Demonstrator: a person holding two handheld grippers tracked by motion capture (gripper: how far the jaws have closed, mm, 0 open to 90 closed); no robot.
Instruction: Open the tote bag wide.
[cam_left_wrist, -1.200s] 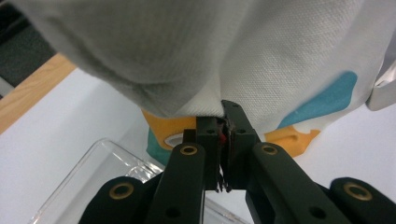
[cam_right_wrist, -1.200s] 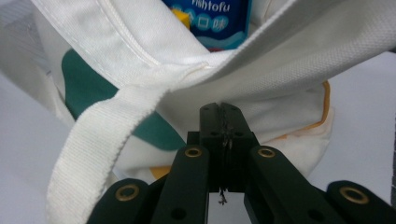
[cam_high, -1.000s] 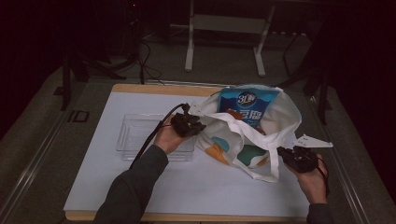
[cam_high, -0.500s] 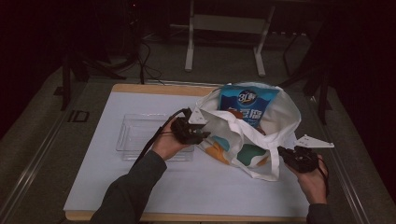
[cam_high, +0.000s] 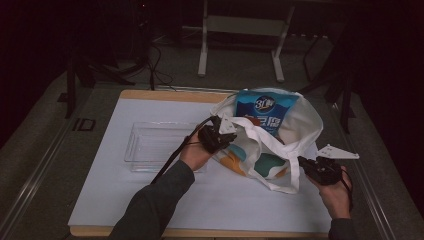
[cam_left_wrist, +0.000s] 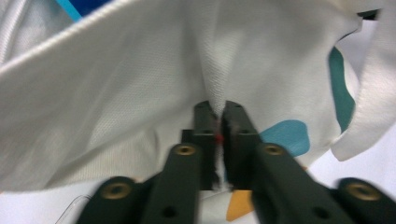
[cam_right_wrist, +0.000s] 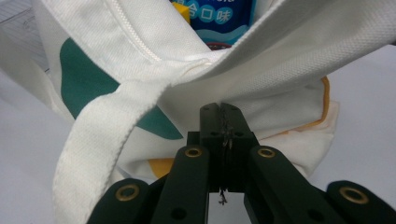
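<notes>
A white tote bag (cam_high: 305, 127) with teal, blue and orange patches lies open on the white table. A blue snack packet (cam_high: 265, 112) stands inside it. My left gripper (cam_high: 231, 139) is at the bag's left rim. Its jaws have just been closing, and in the left gripper view they pinch a fold of the white cloth (cam_left_wrist: 210, 70) at my left gripper (cam_left_wrist: 218, 116). My right gripper (cam_high: 302, 161) is shut on the bag's near right edge by the strap. In the right gripper view the cloth (cam_right_wrist: 280, 88) is clamped in my right gripper (cam_right_wrist: 223, 112), with the packet (cam_right_wrist: 219, 18) above.
A clear plastic tray (cam_high: 150, 145) sits left of the bag, just beyond the left forearm. The white mat (cam_high: 225, 200) covers a wooden table top. Metal stand legs (cam_high: 202, 50) and cables lie on the dark floor beyond the far edge.
The left hand has shifted a little to the right, onto the bag's left rim, and now grips the cloth. The right hand and its grip have stayed in place.
</notes>
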